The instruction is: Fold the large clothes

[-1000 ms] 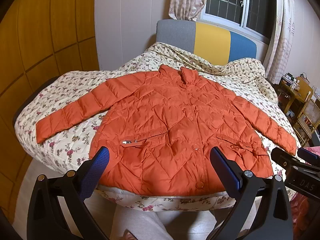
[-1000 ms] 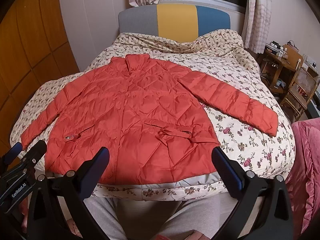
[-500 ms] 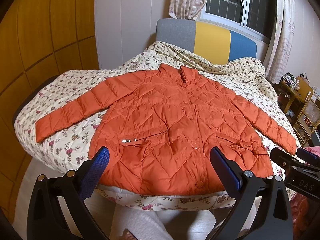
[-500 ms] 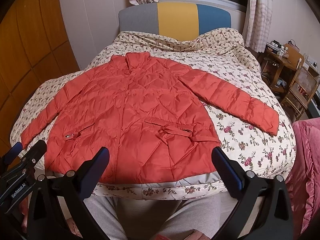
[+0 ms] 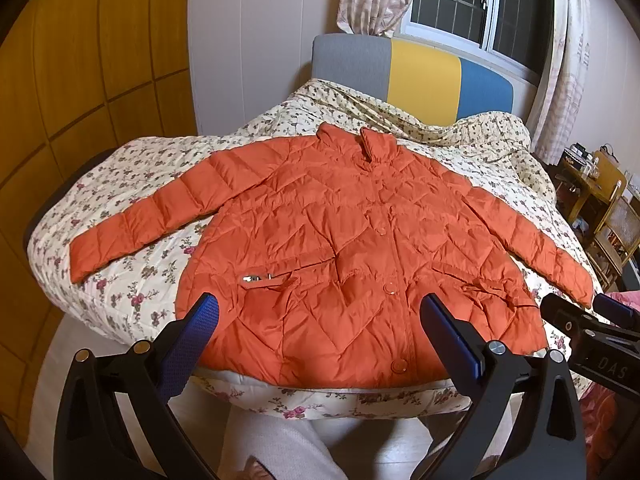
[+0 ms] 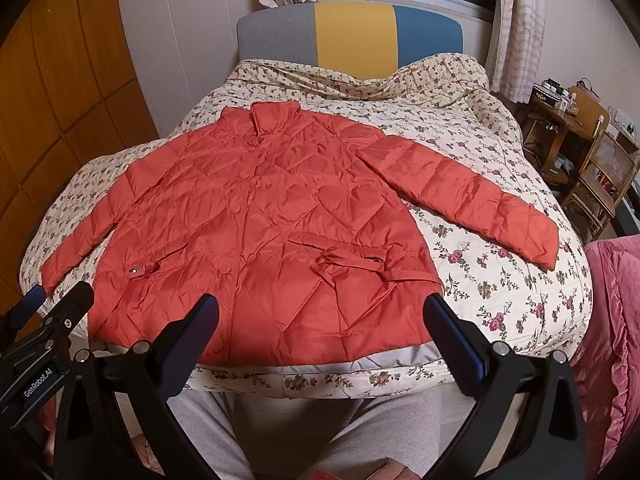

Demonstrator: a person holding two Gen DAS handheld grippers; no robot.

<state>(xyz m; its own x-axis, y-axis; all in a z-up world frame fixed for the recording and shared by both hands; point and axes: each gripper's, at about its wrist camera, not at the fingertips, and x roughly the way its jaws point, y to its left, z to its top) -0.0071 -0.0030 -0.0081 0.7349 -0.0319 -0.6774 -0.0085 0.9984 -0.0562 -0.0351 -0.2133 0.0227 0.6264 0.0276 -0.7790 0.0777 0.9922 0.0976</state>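
Nearest, we hold both tools short of the bed's foot edge. The left gripper (image 5: 320,320) has its blue-padded jaws spread wide with nothing between them, and the right gripper (image 6: 320,320) is likewise spread and empty. Below them the person's legs (image 6: 304,432) in pale trousers stand against the mattress.

Just beyond the fingertips lies the orange quilted jacket (image 5: 360,248), front up and buttoned, flat on the floral bedspread (image 6: 480,280). Its hem (image 6: 320,360) runs along the near edge of the bed, directly ahead of both grippers; its long axis runs away from us toward the collar (image 5: 376,144) and the grey, yellow and blue headboard (image 6: 352,36).

Both sleeves are spread outward. The left sleeve (image 5: 152,220) reaches toward the wooden wardrobe side, so we judge the left gripper nearer its cuff. The right sleeve (image 6: 472,196) angles toward the pink quilt (image 6: 608,320), nearer the right gripper.

No fold is yet made; we judge the sleeves come inward first.
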